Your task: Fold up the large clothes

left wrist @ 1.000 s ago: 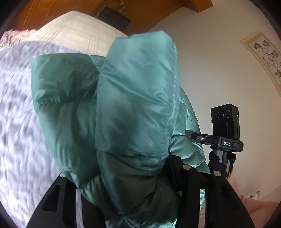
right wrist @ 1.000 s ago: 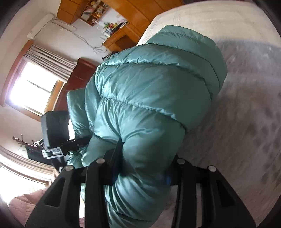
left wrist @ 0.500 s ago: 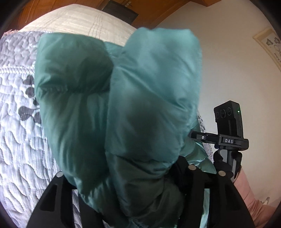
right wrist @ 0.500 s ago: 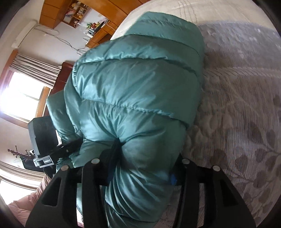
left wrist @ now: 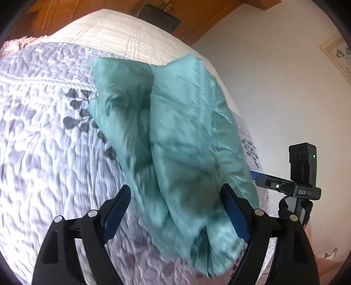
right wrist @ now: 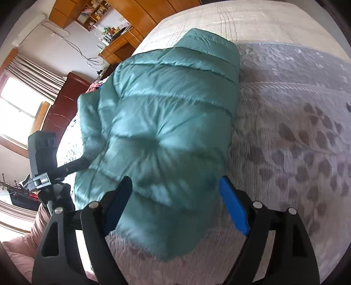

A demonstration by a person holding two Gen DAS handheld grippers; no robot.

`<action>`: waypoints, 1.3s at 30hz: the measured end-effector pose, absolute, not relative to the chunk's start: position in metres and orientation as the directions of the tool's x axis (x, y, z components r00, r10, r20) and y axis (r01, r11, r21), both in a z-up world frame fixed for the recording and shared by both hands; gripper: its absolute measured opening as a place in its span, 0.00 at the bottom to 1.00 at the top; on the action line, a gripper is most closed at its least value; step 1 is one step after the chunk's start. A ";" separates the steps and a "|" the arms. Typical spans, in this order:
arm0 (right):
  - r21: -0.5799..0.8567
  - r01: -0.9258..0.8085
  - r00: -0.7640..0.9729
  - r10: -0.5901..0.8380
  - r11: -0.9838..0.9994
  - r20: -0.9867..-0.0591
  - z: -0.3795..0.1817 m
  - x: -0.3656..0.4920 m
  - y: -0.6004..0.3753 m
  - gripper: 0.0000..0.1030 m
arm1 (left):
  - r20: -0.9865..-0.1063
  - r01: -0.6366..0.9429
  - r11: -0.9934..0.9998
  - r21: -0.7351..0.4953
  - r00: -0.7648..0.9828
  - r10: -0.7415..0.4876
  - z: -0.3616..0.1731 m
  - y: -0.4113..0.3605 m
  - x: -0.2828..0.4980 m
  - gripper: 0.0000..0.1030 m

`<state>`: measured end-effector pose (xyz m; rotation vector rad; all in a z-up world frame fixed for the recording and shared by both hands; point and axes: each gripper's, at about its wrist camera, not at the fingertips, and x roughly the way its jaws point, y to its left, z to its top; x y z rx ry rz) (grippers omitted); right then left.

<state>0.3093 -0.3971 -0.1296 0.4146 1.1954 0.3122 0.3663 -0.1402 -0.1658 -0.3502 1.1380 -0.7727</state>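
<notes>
A teal puffer jacket lies folded into a thick bundle on the grey leaf-patterned bedspread. My left gripper straddles its near end, jaws opening wide; the left pad stands clear of the fabric and the right pad sits against its edge without squeezing. In the right wrist view the jacket shows its quilted outer side, resting on the bedspread. My right gripper also has opening jaws around the jacket's near end, with the blue pad apart from the fabric.
A cream quilt covers the far part of the bed. Wooden cupboards and a cluttered desk stand behind, with a curtained window at the left. A framed picture hangs on the white wall. A pink sleeve shows low left.
Both grippers were clamped on the raised jacket bundle; they have lowered it onto the bedspread and spread their jaws, so the jacket now rests flat on the bed.
</notes>
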 end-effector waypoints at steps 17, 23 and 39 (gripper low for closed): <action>0.291 -0.013 0.371 0.275 0.957 -0.887 -0.109 0.259 -0.353 0.89 | -0.781 0.397 0.810 -0.431 0.284 -0.555 -0.141 -0.136 0.291 0.82; 0.167 0.053 0.425 0.129 0.985 -0.896 -0.068 0.216 -0.339 0.92 | -0.807 0.336 0.900 -0.277 0.428 -0.408 -0.088 -0.132 0.263 0.91; 0.109 0.083 0.510 0.051 0.991 -0.859 -0.007 0.144 -0.313 0.92 | -0.786 0.222 0.973 -0.064 0.589 -0.186 -0.023 -0.131 0.170 0.92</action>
